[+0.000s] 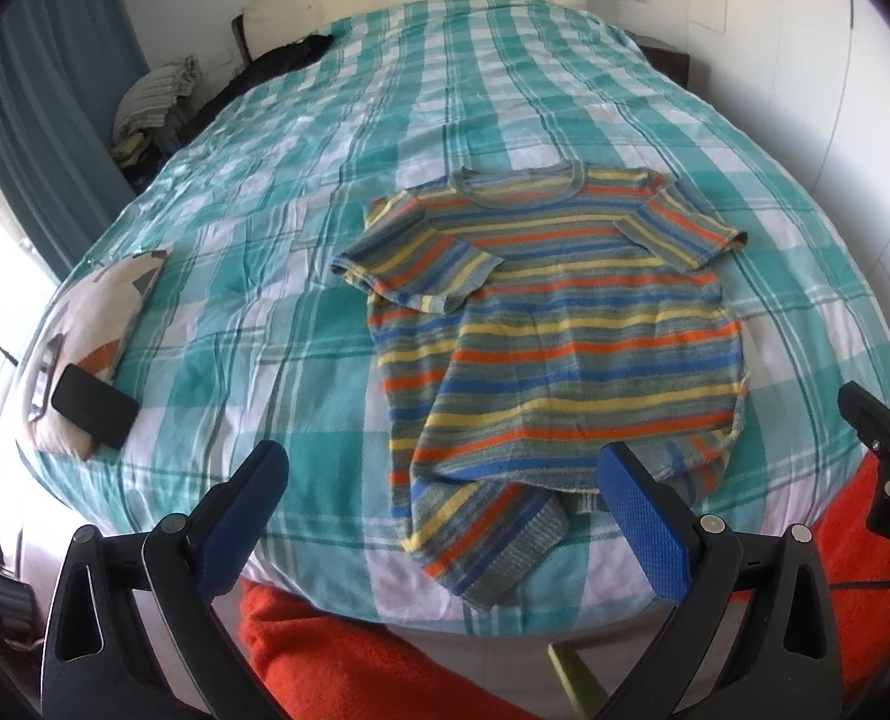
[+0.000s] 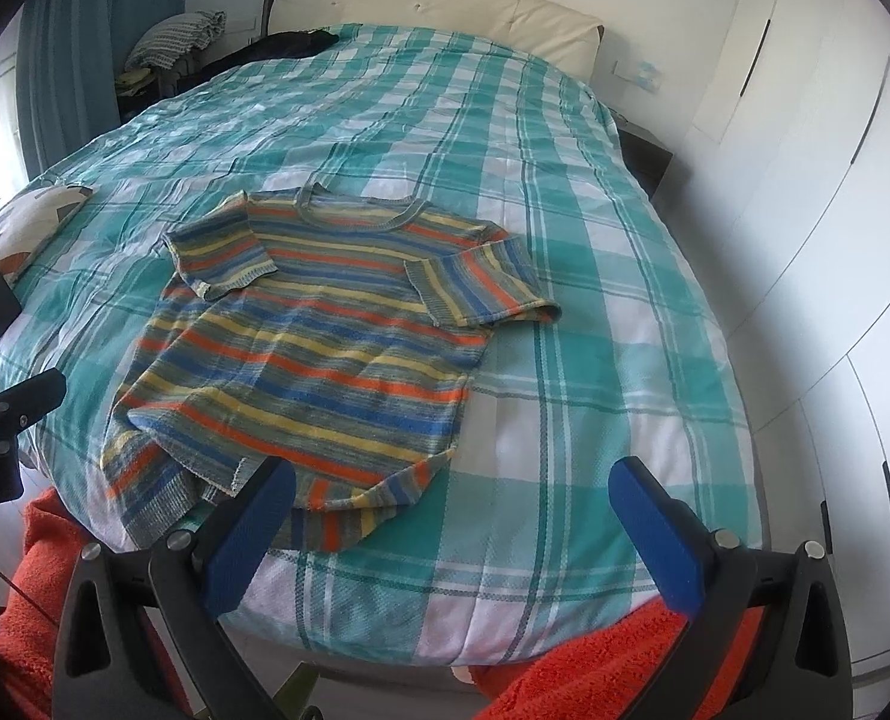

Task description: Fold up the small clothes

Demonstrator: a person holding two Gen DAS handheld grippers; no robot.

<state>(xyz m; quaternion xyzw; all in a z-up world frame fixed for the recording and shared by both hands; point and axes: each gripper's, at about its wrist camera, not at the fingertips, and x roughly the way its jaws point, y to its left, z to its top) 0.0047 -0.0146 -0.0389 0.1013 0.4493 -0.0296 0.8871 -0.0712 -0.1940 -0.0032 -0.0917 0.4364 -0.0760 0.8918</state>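
Bed [image 1: 301,192] w/ teal-white plaid cover, cream headboard [image 2: 445,6], white wardrobe [image 2: 805,192] at right. Striped knit tee [image 1: 553,330] flat on the bed near its foot, hem rumpled. Left gripper [image 1: 445,510] and right gripper [image 2: 454,516] both wide open, empty, above the foot edge.

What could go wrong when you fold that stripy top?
The striped knitted short-sleeved top lies rumpled, its hem bunched near the edge of the teal-and-white checked bedspread; a pull might drag it off. One sleeve is already folded inward, so folds may come out lopsided. The loose knit could snag on the fingers.
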